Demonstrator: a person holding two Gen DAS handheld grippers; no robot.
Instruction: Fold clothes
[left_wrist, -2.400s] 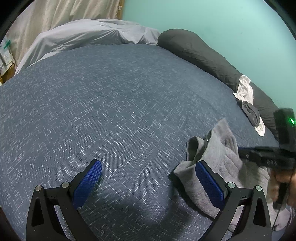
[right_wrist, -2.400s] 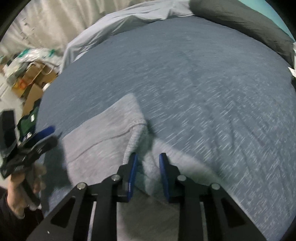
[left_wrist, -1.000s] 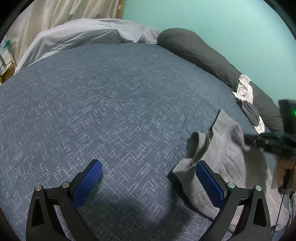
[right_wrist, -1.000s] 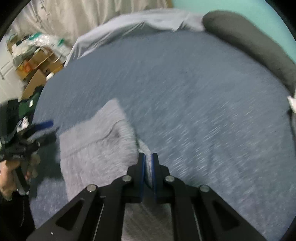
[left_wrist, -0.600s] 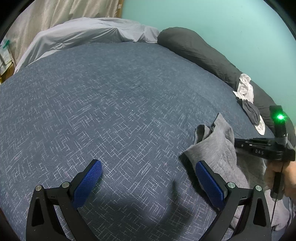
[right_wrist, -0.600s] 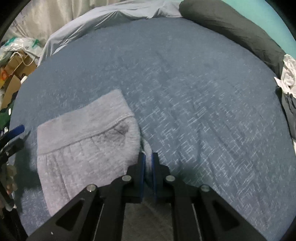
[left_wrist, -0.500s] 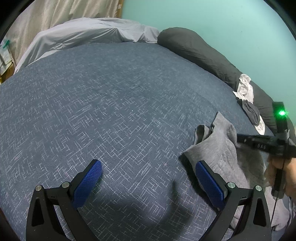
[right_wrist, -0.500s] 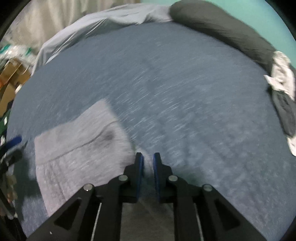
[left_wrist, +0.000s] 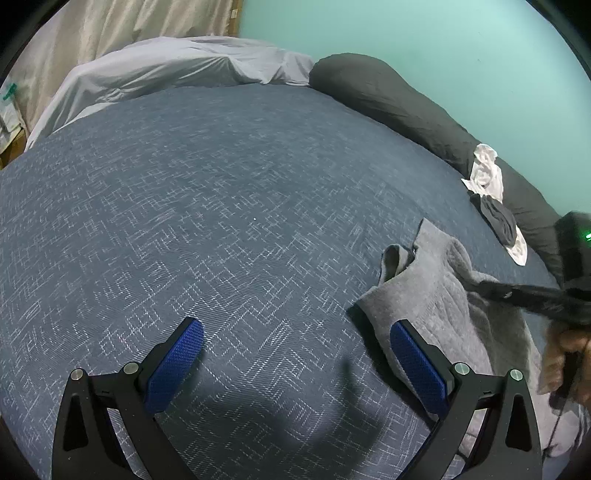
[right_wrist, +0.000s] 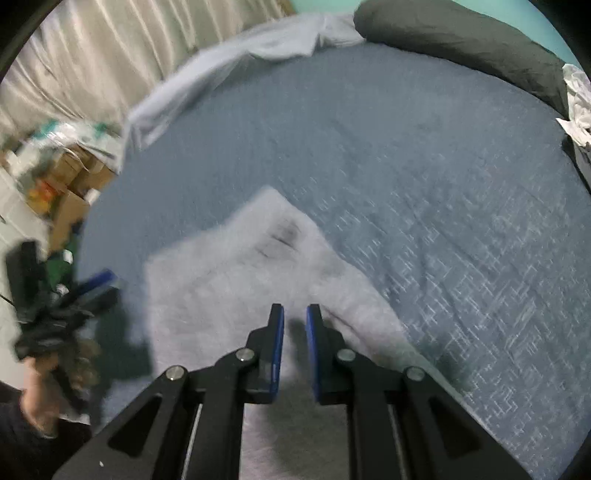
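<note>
While my left wrist view lays out the whole bed under its blue cover, it pushes the grey garment to the lower right of the frame; only my right wrist view shows that garment spread flat at centre, blurred. My left claw gapes wide and empty. My right claw, narrowly parted, grips nothing. Cardboard boxes appear only in the right view.

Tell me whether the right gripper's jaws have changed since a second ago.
Yes. The right gripper, clamped on a fold of the grey garment a second ago, now stands slightly open with nothing between its pads, and the garment lies flat on the blue bedspread.
</note>
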